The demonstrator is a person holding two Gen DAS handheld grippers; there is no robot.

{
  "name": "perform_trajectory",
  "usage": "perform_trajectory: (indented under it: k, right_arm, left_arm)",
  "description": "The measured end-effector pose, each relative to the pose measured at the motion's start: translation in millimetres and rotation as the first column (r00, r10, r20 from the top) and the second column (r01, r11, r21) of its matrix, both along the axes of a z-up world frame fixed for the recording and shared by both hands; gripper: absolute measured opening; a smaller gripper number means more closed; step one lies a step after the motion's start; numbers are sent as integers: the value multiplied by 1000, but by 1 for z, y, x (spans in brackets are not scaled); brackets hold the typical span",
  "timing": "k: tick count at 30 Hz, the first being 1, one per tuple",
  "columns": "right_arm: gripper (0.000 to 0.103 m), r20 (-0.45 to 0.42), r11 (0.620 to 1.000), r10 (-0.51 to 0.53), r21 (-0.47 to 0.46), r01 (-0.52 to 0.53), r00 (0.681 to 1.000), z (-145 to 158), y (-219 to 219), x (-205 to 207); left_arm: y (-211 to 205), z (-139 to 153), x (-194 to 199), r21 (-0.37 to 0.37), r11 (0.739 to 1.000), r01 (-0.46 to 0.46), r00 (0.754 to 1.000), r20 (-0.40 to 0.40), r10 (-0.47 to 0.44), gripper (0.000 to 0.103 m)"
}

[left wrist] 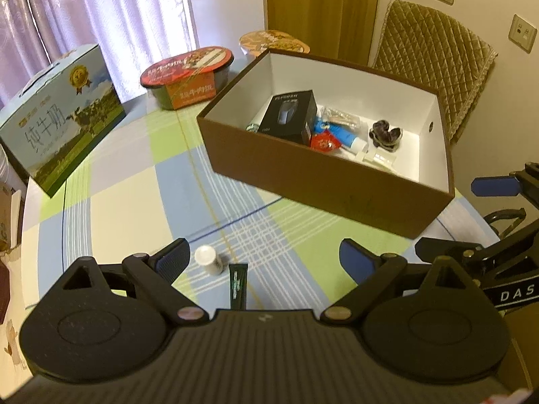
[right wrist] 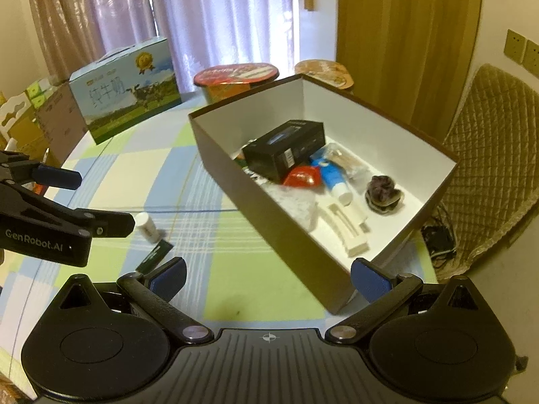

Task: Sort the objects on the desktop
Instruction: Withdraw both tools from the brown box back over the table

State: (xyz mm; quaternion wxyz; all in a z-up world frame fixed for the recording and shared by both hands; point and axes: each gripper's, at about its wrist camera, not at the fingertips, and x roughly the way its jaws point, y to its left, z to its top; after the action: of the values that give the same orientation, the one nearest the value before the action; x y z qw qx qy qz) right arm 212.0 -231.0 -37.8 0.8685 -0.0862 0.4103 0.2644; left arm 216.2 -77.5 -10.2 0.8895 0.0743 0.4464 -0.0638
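Note:
A brown box (left wrist: 303, 175) (right wrist: 269, 215) with a white inside stands on the checked tablecloth. It holds a black carton (left wrist: 289, 116) (right wrist: 286, 149), a blue tube (left wrist: 337, 133) (right wrist: 331, 176), a red packet (left wrist: 323, 142) (right wrist: 301, 176), a dark hair clip (left wrist: 385, 134) (right wrist: 382, 190) and white pieces (right wrist: 347, 229). A small white bottle (left wrist: 209, 260) (right wrist: 148, 226) and a dark green sachet (left wrist: 237, 284) (right wrist: 155, 255) lie on the cloth, just ahead of my left gripper (left wrist: 266, 257) (right wrist: 94, 202), which is open. My right gripper (right wrist: 269, 277) (left wrist: 465, 215) is open and empty near the box's near corner.
A milk carton box (left wrist: 60, 124) (right wrist: 128, 91) stands at the back left. A red-lidded noodle bowl (left wrist: 188, 74) (right wrist: 235, 79) and an orange-lidded one (left wrist: 273, 42) (right wrist: 325, 70) sit behind the box. A quilted chair (left wrist: 434, 60) (right wrist: 488, 161) stands to the right.

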Motion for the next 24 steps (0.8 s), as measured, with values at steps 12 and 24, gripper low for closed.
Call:
perform_trajectory:
  k: [12, 24]
  right_arm:
    - [101, -54, 998, 50, -26, -51, 997, -17, 20, -12]
    - [101, -95, 993, 100, -46, -105, 990, -35, 42, -13]
  left_arm:
    - [24, -20, -25, -7, 998, -64, 996, -57, 63, 94]
    - [52, -39, -39, -17, 988, -151, 983, -105, 149, 94]
